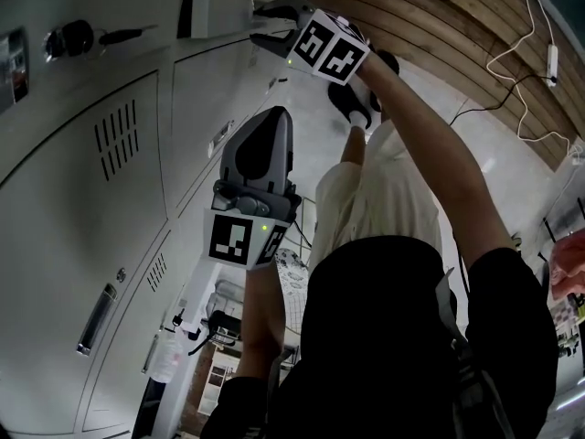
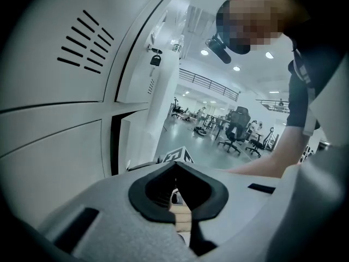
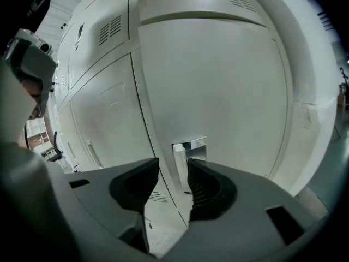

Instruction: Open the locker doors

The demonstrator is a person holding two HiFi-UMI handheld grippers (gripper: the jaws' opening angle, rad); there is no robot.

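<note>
Head view first: the locker doors (image 1: 101, 199) fill my left side, smooth pale painted metal with rounded corners, each cut with a block of slanted louvre slots (image 1: 116, 138), and one lower door carries a long slim pull handle (image 1: 96, 318). A small plate (image 1: 219, 138) sits on one door, too small for me to read. The only print I can make out is the black-and-white square patterns on the gripper cubes. My right arm (image 1: 439, 172) is bare and stretched up and across, taking the right gripper (image 1: 260, 23) to a door edge at the top. The left gripper (image 1: 263, 117) hangs lower, just off the doors, with its jaws pointing up. Behind are a wooden slat wall (image 1: 411, 7) and a looping white cable (image 1: 526, 53). Left gripper view now: the left gripper (image 2: 175, 171) has its dark ribbed jaws pressed together on nothing, more louvres sit up left, and office chairs (image 2: 237, 130) stand far off on a glossy floor. Right gripper view: the right gripper (image 3: 173, 173) has its jaws spread, and a shiny chrome tab handle (image 3: 190, 145) stands in the gap between them, not clamped, on the seam of a matte door.
</note>
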